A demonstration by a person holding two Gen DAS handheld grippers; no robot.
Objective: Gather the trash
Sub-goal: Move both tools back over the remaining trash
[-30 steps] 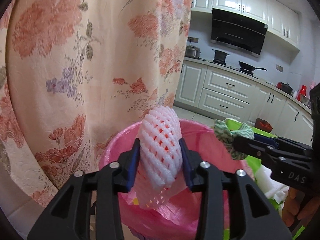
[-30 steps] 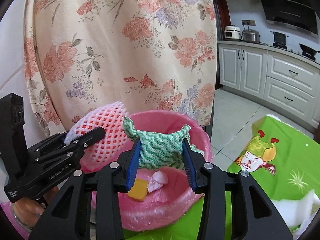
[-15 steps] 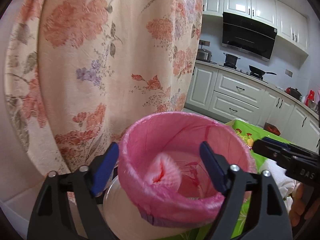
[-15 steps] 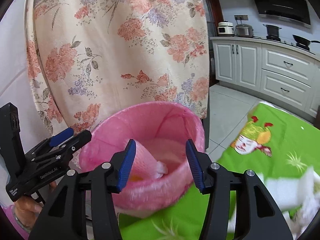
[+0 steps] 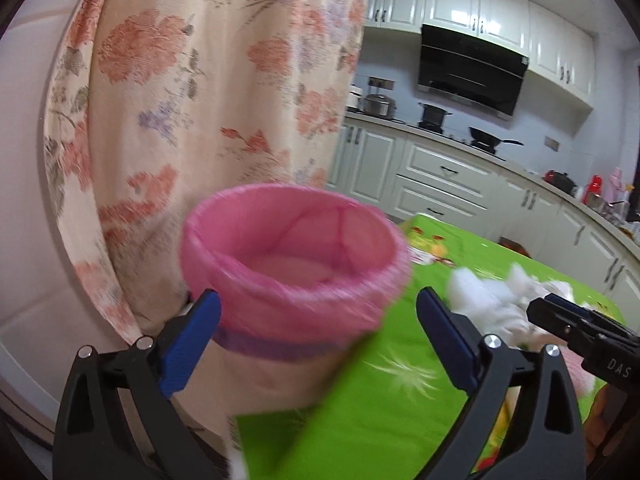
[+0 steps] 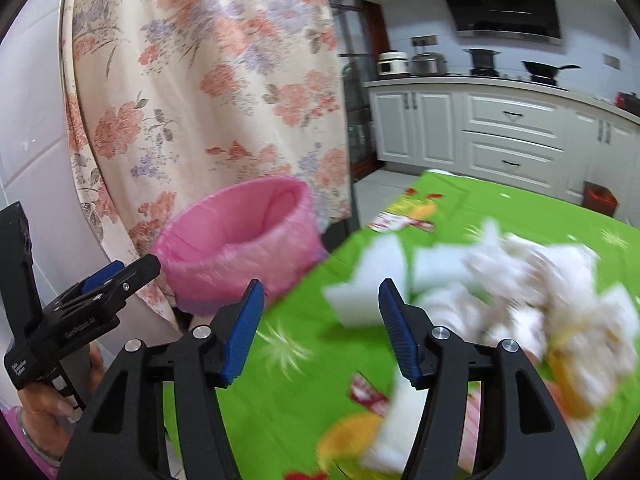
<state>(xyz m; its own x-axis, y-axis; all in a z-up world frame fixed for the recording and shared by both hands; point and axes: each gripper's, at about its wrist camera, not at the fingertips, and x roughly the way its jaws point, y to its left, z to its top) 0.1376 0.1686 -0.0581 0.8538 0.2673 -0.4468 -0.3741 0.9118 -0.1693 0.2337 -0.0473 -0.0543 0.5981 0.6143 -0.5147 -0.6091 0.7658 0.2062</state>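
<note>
Pink-lined bin waits, both tools empty

The pink-lined bin (image 5: 294,264) sits centre frame beside the green tablecloth (image 6: 500,216); blurred white trash (image 6: 500,280) lies right. Left gripper (image 5: 318,344) and right gripper (image 6: 320,330) gape wide, holding nothing.

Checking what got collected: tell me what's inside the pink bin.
Only pink liner shows inside the pink bin; its near rim hides the bottom, so no trash is visible.

A pink-lined bin (image 5: 294,280) is standing upright beside the table corner; blurred white trash (image 6: 500,292) is lying heaped on the green tablecloth (image 6: 304,360)
</note>
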